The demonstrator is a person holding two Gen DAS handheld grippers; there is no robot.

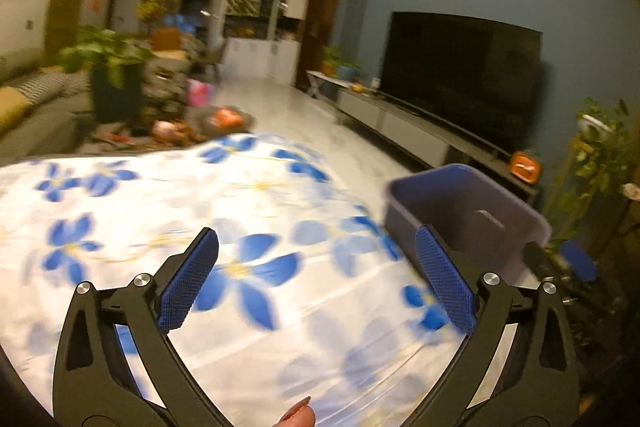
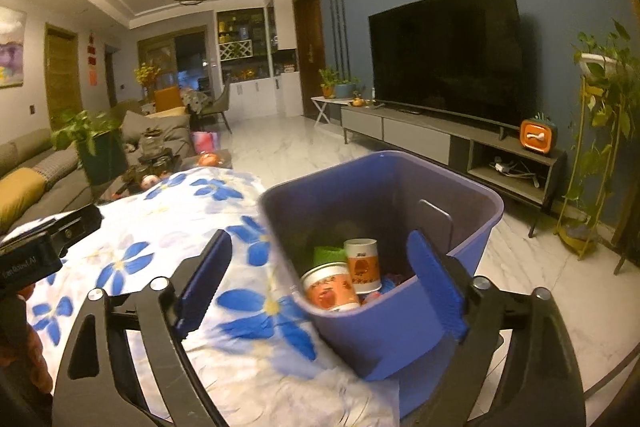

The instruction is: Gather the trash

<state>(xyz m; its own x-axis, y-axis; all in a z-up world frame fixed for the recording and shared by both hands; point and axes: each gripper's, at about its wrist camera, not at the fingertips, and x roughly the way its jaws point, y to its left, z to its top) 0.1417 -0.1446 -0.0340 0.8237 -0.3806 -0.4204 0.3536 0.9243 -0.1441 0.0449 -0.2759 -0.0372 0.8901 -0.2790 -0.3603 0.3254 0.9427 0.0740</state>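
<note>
The left claw is held released, its blue-padded jaws spread wide above a white cloth printed with blue flowers, and nothing is gripped between them. The cloth is seen draped over a flat surface, though what lies beneath it cannot be told. At the right edge of the cloth a purple bin is placed, and in the left wrist view its contents are hidden by its wall. The right claw is likewise held released, with one finger over the flowered cloth and the other finger in front of the near wall of the purple bin; whether the wall is touched cannot be told. Inside the bin two paper cups with orange labels are seen lying close together, with a green item behind them. At the left of the right wrist view the black body of the other gripper is visible. A large dark television is mounted on the blue wall beyond the bin.
</note>
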